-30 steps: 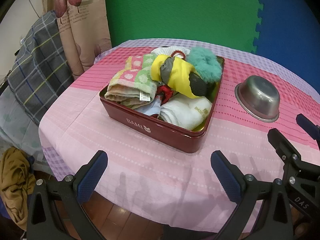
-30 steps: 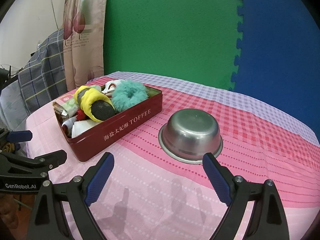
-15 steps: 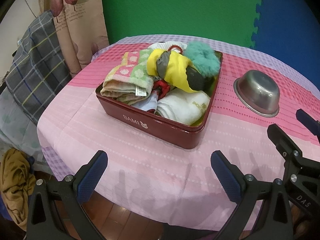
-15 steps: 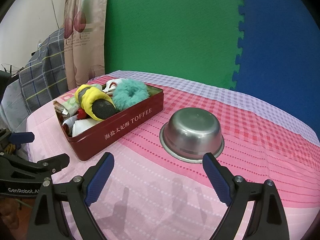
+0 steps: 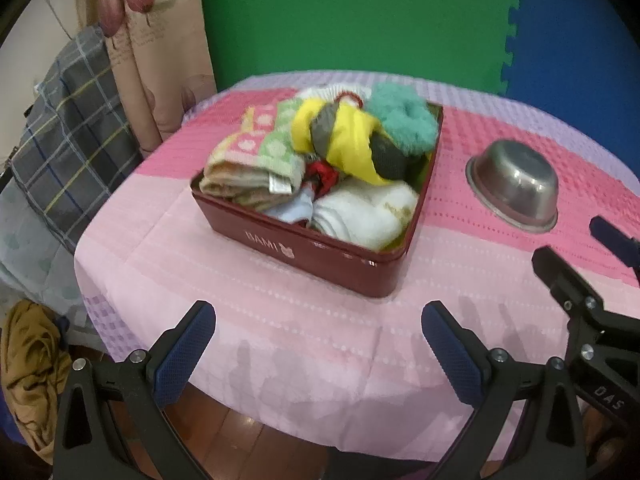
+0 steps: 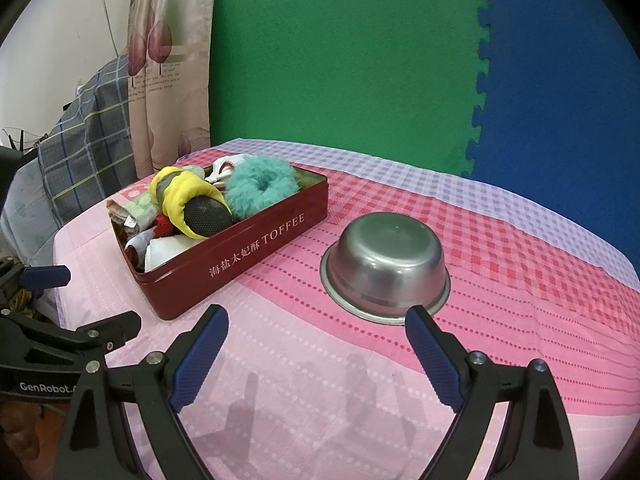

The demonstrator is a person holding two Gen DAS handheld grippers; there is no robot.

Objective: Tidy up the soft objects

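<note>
- Both grippers, left gripper (image 5: 318,344) and right gripper (image 6: 316,350), hung with jaws wide apart and empty over bare pink tablecloth (image 6: 320,400) near the table's front edge
- Soft objects, among them a teal fluffy scrunchie (image 5: 402,120) and a white folded towel (image 5: 362,216), lay heaped inside the dark red rectangular tin (image 5: 320,252), fitting either a packed or yet-to-be-sorted box
- Open cloth separated the tin from the upturned steel bowl (image 6: 386,268)

On the table (image 6: 520,320) ahead of you, the tin (image 6: 256,248) sits left of the upturned bowl (image 6: 386,264), apart from it. In the tin, the fluffy ring (image 5: 402,122) lies at the far right corner, the folded towel (image 5: 256,160) along the left
</note>
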